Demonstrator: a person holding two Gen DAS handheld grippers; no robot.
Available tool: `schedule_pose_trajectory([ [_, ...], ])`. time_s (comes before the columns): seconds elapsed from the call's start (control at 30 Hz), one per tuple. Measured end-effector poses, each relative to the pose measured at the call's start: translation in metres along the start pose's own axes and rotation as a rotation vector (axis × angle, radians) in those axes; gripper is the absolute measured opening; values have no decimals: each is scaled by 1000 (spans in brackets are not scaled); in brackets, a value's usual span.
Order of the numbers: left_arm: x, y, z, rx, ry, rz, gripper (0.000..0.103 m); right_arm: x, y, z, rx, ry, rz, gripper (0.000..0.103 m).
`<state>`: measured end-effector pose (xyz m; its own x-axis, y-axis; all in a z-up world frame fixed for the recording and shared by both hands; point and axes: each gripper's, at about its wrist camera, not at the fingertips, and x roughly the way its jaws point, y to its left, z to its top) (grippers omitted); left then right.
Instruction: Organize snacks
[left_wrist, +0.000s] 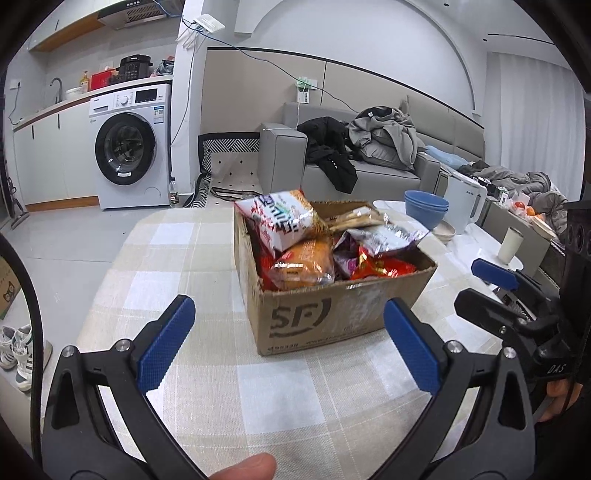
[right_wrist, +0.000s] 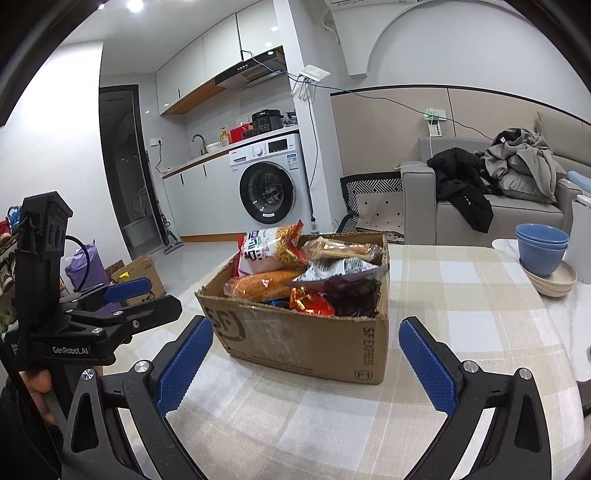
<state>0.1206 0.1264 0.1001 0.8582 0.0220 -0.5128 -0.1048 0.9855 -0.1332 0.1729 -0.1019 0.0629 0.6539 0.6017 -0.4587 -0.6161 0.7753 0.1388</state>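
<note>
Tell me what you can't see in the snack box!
- Bottom of the cardboard box: both views, hidden under the piled packets.
- Blue packet: right view, mostly buried.
- Noodle packet writing: too blurred to read.
- White cup contents: left view, too small.
</note>
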Motion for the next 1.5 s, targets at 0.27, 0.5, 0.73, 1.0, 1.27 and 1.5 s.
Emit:
schedule_pose_trajectory([
  [0.27,11,4,-27,-4,6,11,102,-3,0,-18,-12,-26,-7,103],
  [0.5,20,8,-38,-19,-5,14,102,-4,1,-22,-27,-54,-15,103],
  [0.73,24,6,-45,2,-18,23,102,-1,-1,-25,-25,-43,-19,103],
  [1.0,27,1,-52,30,-26,29,102,3,1,-28,-37,-29,-18,103],
  [1.27,33,-1,-55,33,-34,23,102,6,3,-33,-50,-25,-14,103],
  [1.5,31,3,-58,13,-40,28,102,2,0,-35,-37,-43,-4,103],
])
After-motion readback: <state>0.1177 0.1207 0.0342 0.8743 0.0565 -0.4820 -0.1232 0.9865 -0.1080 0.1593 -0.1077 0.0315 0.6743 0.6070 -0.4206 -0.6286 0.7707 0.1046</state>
